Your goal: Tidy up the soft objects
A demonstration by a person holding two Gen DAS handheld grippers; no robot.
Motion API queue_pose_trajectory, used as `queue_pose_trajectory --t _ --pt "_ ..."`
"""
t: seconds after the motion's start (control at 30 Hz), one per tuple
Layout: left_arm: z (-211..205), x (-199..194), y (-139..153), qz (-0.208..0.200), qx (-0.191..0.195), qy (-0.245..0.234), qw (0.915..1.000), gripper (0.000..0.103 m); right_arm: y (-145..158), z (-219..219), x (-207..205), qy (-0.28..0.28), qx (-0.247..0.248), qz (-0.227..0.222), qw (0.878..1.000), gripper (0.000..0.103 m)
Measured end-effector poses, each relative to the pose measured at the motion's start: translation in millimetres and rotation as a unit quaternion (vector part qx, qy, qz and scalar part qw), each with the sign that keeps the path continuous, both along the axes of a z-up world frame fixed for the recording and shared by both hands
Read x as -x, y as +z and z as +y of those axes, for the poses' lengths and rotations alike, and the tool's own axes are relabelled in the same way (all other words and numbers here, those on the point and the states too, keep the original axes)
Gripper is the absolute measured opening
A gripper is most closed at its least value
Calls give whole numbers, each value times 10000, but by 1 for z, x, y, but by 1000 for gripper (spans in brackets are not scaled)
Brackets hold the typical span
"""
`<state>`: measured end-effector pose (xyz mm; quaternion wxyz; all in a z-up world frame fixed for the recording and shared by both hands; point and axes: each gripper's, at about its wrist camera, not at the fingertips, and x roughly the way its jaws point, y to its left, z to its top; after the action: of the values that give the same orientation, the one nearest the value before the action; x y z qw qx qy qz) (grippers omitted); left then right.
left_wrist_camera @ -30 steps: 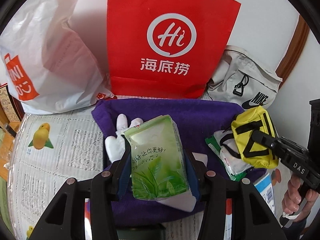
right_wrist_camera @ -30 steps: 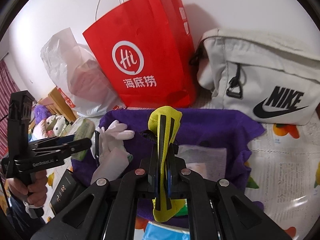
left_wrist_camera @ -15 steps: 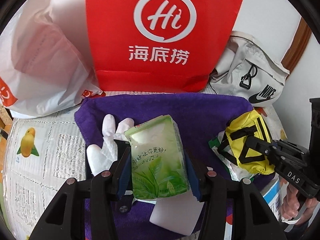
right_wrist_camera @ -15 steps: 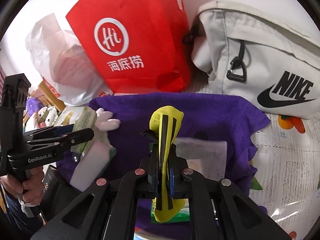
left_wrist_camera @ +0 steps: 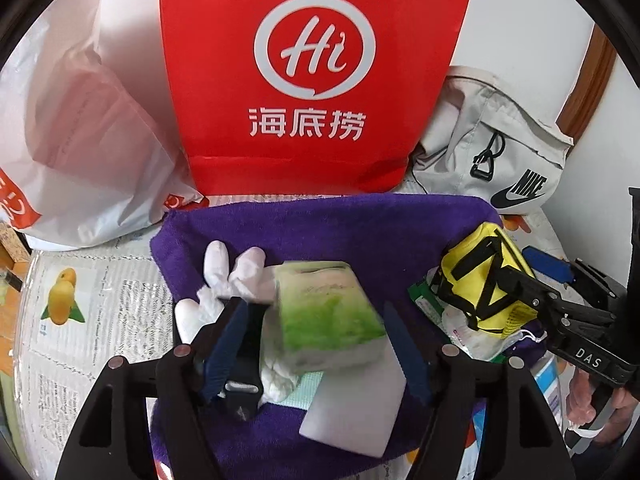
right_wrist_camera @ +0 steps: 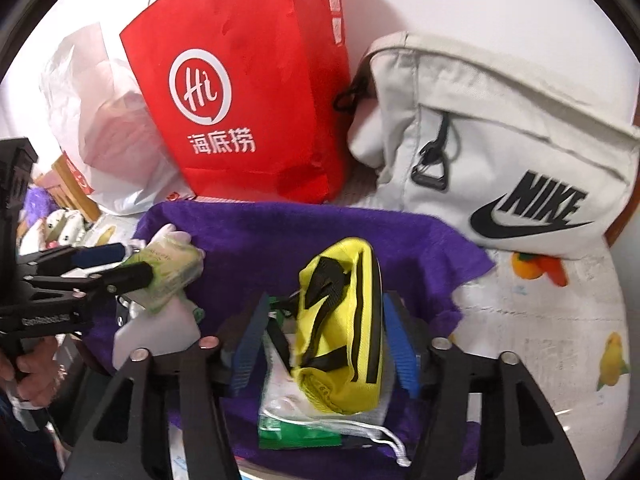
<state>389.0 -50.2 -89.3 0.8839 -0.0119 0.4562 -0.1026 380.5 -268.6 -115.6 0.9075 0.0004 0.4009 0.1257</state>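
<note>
Both hand-held grippers, left (left_wrist_camera: 316,344) and right (right_wrist_camera: 326,346), stand apart, releasing tissue pack (left_wrist_camera: 326,316) and yellow pouch (right_wrist_camera: 340,328) between their fingers onto purple towel (left_wrist_camera: 360,224). Next, probably withdraw clear.

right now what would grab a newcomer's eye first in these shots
The tall red paper bag with the white Hi logo stands at the back, dominating both views. In front lies a purple towel: a green tissue pack sits between the open left gripper's fingers, a yellow pouch with black straps between the open right gripper's.
</note>
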Motion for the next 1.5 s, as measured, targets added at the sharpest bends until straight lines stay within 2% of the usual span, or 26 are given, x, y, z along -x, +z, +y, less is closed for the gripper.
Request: queue_pose_trajectory --t 0.33,0.5,0.6,0.77,0.8,0.87,0.9,1.0,1.07,1.17,1.33,1.5 --pt "12 36 25 -190 44 48 9998 69 27 0 39 -99 173 -269 9994 63" --pt "16 64 39 -273 39 91 9996 69 44 1 69 -230 102 -418 9988 77" --pt "20 89 52 -408 24 112 9991 69 56 0 92 -314 79 -509 9982 78" --pt "26 128 69 -553 76 191 9983 75 77 -1 138 -343 -49 -644 9973 80" --pt "28 138 72 -576 94 223 9980 76 80 -1 145 -356 -65 -667 9971 85" --pt "28 153 77 -609 147 171 9979 86 87 -2 164 -447 -104 -737 9962 95" --pt "29 161 79 -645 173 146 9977 86 90 -3 173 -500 -130 -780 9956 98" --pt "29 185 84 -703 191 177 9972 88 98 -6 201 -614 -249 -920 9935 100" --pt "30 202 87 -759 210 211 9967 95 101 -8 218 -703 -315 -942 9926 102" --pt "31 225 91 -828 231 274 9959 100 101 -9 236 -767 -402 -789 9931 102" --pt "30 265 94 -924 233 267 9951 100 102 -5 273 -778 -333 -735 9937 102" --pt "31 309 102 -1131 260 300 9928 100 110 4 316 -757 -179 -935 9926 102"
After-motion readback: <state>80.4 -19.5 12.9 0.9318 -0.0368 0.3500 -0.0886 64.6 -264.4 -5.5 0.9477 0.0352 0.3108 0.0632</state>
